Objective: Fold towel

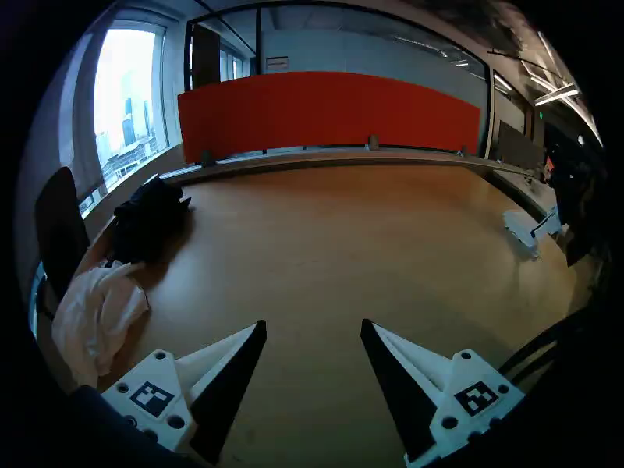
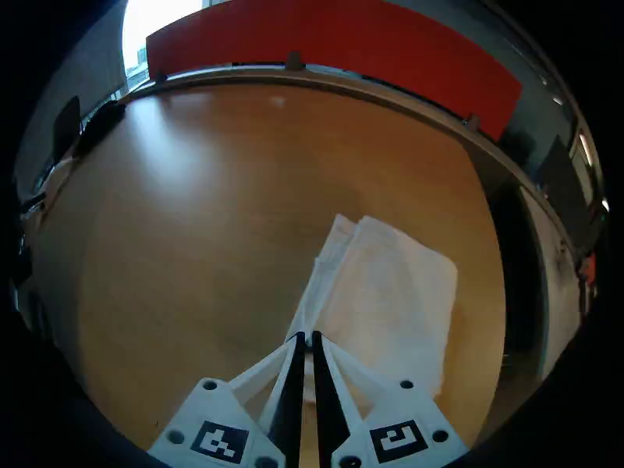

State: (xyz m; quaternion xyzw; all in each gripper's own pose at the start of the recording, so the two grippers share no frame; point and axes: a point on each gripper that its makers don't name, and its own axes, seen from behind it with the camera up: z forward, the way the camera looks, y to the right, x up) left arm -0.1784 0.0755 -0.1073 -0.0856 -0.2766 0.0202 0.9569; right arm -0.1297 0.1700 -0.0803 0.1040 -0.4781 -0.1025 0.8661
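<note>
1. Pinching the near edge of the towel [image 2: 390, 296], the right hand-held gripper [image 2: 306, 337] is seen with its fingers drawn almost together. A pale strip of cloth appears to be caught between them, so a hold on the towel is judged.
2. The towel is laid on the worktop [image 2: 179, 234], already doubled, with a layered edge running away from the fingertips and the bulk spread to the right.
3. The left hand-held gripper [image 1: 312, 331] is held wide, with nothing between its fingers, above bare wood.
4. For a clean fold, the pinched edge should be lifted low and carried straight over to the far edge, so that the layers are not dragged apart.
5. Open wood is offered ahead and to the left of the towel, as far as the red screen [image 2: 335, 39]. Less room is left on the right, where the worktop edge is close.
6. A white cloth heap [image 1: 97, 316] and a dark garment [image 1: 148, 218] are found well apart at the far left.
</note>
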